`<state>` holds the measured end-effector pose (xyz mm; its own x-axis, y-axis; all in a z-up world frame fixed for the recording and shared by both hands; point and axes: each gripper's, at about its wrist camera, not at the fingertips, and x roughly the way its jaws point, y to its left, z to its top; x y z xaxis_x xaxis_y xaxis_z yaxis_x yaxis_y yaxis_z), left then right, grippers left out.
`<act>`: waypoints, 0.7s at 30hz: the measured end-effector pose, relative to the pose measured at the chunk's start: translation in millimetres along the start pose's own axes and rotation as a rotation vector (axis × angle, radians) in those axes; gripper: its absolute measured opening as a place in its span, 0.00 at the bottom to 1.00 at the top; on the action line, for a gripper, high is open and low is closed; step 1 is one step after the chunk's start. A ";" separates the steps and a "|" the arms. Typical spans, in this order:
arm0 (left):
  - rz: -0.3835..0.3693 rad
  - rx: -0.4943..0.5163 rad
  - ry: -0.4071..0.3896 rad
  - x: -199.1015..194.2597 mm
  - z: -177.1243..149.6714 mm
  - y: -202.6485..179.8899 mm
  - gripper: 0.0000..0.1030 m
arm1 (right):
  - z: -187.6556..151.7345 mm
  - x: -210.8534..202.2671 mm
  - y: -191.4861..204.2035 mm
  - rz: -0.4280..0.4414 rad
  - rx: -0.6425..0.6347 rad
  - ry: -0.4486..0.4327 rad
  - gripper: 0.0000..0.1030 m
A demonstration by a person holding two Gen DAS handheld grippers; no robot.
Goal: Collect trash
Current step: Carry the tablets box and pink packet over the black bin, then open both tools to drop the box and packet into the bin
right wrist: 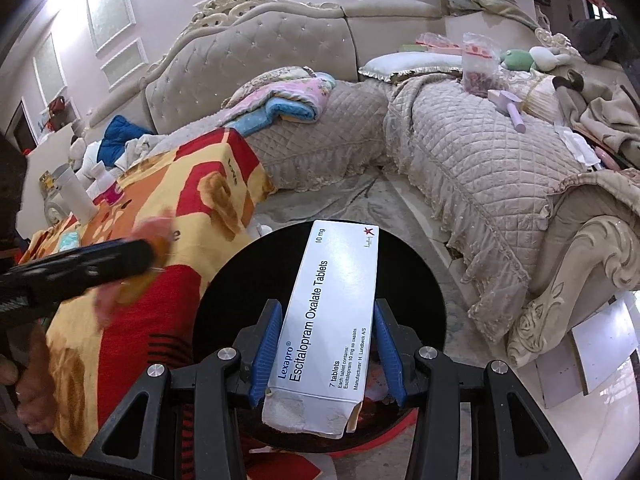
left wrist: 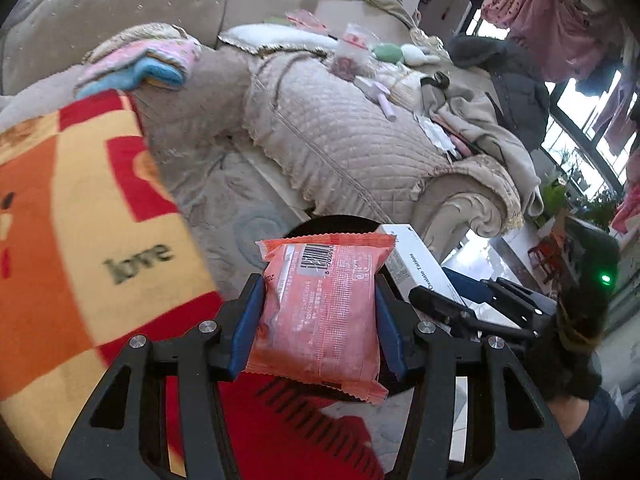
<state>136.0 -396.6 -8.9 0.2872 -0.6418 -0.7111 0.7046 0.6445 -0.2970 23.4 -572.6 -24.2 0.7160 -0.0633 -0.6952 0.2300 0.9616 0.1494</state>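
My left gripper (left wrist: 318, 284) is shut on a pink-orange snack packet (left wrist: 320, 312) with a barcode, its blue pads pressing both sides. The packet hangs in front of a round black bin (left wrist: 332, 224). My right gripper (right wrist: 327, 306) is shut on a white tablet box (right wrist: 332, 300), which is held over the black bin (right wrist: 416, 300). In the left wrist view the box (left wrist: 416, 264) and the right gripper (left wrist: 452, 288) sit just right of the packet. The left gripper (right wrist: 148, 256) shows as a blur at the left of the right wrist view.
A red, orange and yellow blanket (left wrist: 80, 220) covers a table on the left, with a white cylinder (right wrist: 76, 196) and small items on it. A quilted beige sofa (right wrist: 480, 152) wraps behind and to the right, strewn with clothes and toys. A white board (right wrist: 600, 344) leans by its carved arm.
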 end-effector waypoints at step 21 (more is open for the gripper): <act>0.086 -0.079 0.012 -30.7 -31.6 22.9 0.60 | -2.8 -19.6 5.3 -0.040 0.066 0.001 0.52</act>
<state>122.8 -348.9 -14.1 0.3362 -0.5782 -0.7434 0.6245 0.7278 -0.2835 8.8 -565.5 -11.7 0.7049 -0.1007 -0.7021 0.3009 0.9388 0.1674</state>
